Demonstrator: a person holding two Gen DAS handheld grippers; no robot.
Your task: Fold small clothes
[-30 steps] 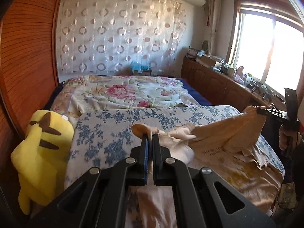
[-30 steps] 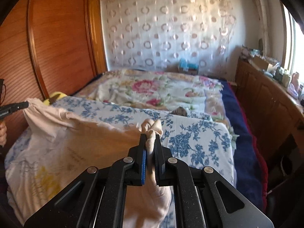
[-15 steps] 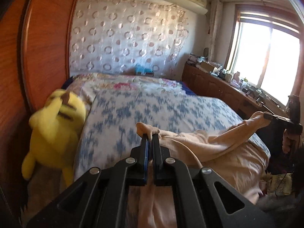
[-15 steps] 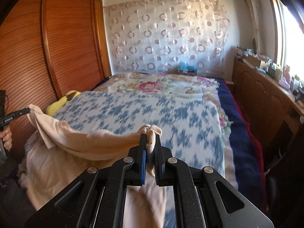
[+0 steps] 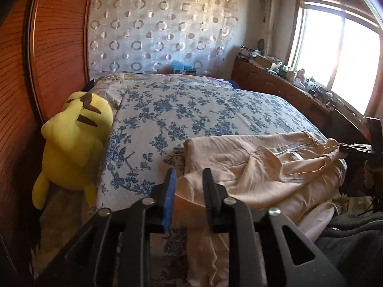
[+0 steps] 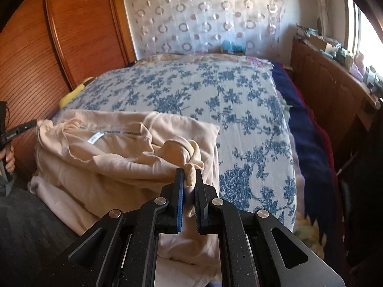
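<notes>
Left wrist view: bed with a blue-floral white cotton cover (image 5: 215, 110) fills the frame, wooden panelled wardrobe on its left. Near edge of the bed carries the cream soft-knit garment (image 5: 263, 167), folded over on itself, rumpled, part of it hanging off the edge toward the person. Yellow plush toy (image 5: 74, 143) leans against the bed's left side, apart from the garment.

Left hand-held gripper (image 5: 189, 181): jaws opening; a corner of cream fabric lies between them, pads no longer pressing on it.

Right wrist view: right hand-held gripper (image 6: 189, 179) is clamped on a bunched corner of the same garment (image 6: 107, 148), held just above the pile. White neck label (image 6: 94, 138) faces up, so the inside of the neckline is showing.

Risks, judged:
- Fold is lumpy; with one corner let go and the other held up, the top layer may slide or spring back open.
- Overhanging fabric could drag the pile off the bed edge.
- Released corner may snag on the left pad as that gripper pulls away, undoing the fold.
</notes>
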